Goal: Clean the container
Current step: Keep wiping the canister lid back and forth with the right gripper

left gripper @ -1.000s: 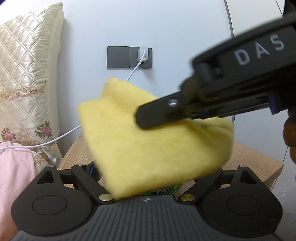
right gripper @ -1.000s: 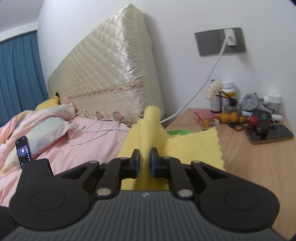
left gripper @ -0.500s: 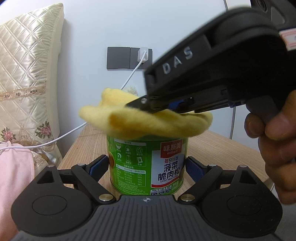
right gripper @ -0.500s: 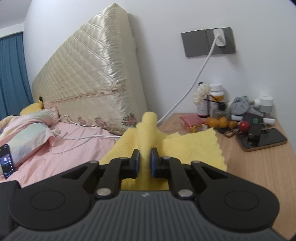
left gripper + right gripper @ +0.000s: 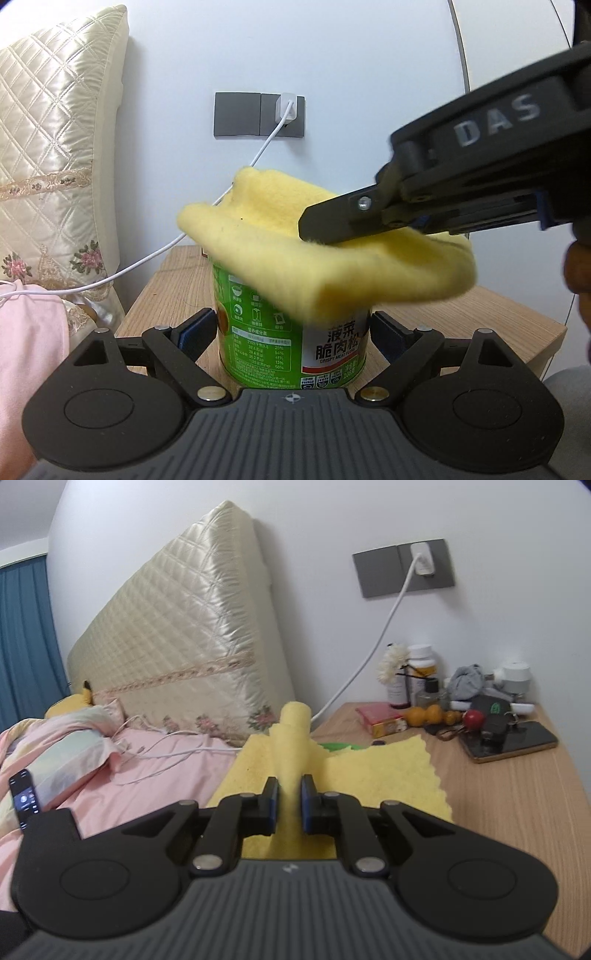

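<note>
One green can point(image 5: 291, 343) stands on the desk point(image 5: 461, 321), the left gripper's point(image 5: 291, 332) jaws clamped around it; the right gripper's point(image 5: 289, 797) jaws pinch one yellow cloth point(image 5: 332, 266) over its top.

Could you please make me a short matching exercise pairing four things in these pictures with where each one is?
Things:
1. green cylindrical tin can
2. yellow fleecy cloth
3. white charger plug
4. black smartphone

Places:
A. in the grey wall socket
B. between the left hand-held gripper's fingers
C. flat on the wooden bedside table
D. pinched by the right hand-held gripper

Pairs: 1-B, 2-D, 3-A, 4-C
</note>
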